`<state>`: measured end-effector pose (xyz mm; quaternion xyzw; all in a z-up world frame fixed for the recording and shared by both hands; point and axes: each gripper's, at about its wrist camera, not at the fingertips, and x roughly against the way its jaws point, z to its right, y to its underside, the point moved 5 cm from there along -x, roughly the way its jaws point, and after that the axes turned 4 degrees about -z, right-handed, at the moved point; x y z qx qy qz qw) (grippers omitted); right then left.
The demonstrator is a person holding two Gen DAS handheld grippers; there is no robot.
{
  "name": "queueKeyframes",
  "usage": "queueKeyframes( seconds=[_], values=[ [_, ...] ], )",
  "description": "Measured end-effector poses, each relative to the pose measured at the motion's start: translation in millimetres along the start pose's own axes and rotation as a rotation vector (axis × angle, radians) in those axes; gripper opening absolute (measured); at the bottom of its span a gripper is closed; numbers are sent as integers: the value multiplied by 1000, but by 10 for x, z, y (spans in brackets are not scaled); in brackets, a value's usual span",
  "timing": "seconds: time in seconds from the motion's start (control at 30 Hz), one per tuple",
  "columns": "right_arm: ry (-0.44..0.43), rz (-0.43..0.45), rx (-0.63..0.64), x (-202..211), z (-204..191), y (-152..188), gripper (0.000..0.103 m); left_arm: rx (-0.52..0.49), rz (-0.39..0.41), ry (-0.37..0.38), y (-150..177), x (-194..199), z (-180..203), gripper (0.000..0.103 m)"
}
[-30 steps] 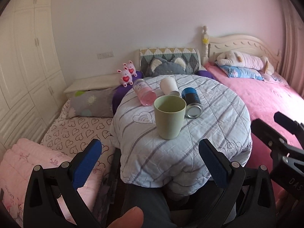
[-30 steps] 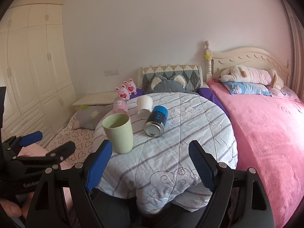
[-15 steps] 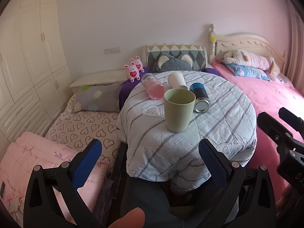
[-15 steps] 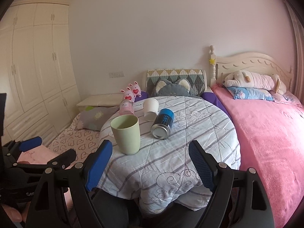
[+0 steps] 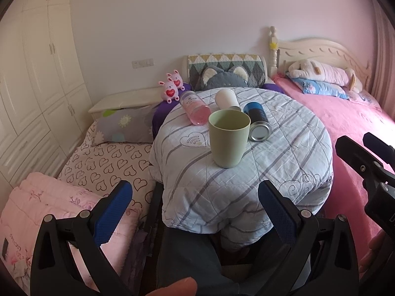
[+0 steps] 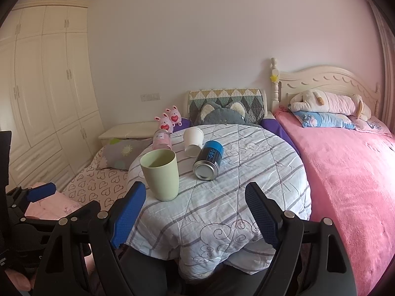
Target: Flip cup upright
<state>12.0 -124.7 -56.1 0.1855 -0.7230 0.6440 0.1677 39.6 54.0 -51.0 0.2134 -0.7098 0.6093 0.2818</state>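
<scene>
Standing upright, mouth up, the green cup [image 5: 229, 138] rests on the quilt-covered worktop [image 5: 284, 162], ahead of both wide-open, empty grippers: nearly centred before the left gripper [image 5: 195, 212], left of the right gripper [image 6: 196, 214].

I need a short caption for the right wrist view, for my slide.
Green cup stands upright on the quilted table; open right gripper holds back.

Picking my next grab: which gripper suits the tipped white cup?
Right gripper: its view shows white cup unobstructed between green cup and blue can; left gripper has green cup in front.
</scene>
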Motion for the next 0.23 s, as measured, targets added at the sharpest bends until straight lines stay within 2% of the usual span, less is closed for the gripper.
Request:
queueKeyframes(
  seconds=[0.23],
  values=[
    [3, -8, -7, -17, 1, 7, 84, 25, -5, 23, -1, -22, -35, 103]
  ],
)
